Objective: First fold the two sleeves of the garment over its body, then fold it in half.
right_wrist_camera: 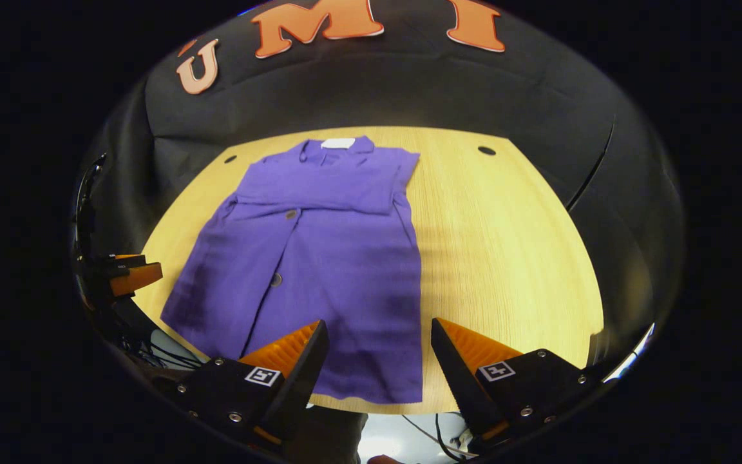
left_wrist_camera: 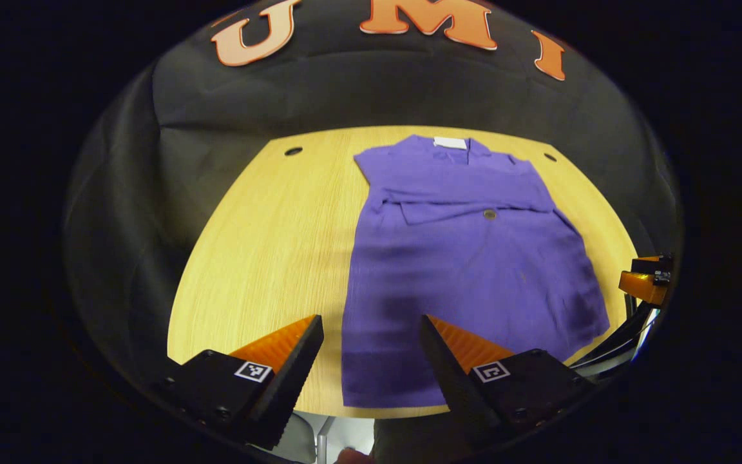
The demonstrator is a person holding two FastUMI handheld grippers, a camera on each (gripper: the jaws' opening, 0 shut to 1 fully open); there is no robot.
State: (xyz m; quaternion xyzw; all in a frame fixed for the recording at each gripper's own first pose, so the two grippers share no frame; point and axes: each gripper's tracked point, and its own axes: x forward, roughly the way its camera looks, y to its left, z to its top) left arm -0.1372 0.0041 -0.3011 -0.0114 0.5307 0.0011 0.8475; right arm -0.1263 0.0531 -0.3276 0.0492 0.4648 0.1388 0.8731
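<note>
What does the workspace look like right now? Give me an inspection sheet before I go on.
Surface: pale wooden table, round holes near its far corners.
Job's things: purple buttoned garment lying flat, collar far, hem near; both sleeves folded across the chest; half fold not yet done.
Clutter: nothing seen.
Grippers: left tongs open above the hem's left corner; right tongs open above the hem's right corner; neither touches cloth.
Cables: dark cables hang off the near table edge, by the left tongs as seen from the right gripper view.
Surroundings: black cloth wall.
</note>
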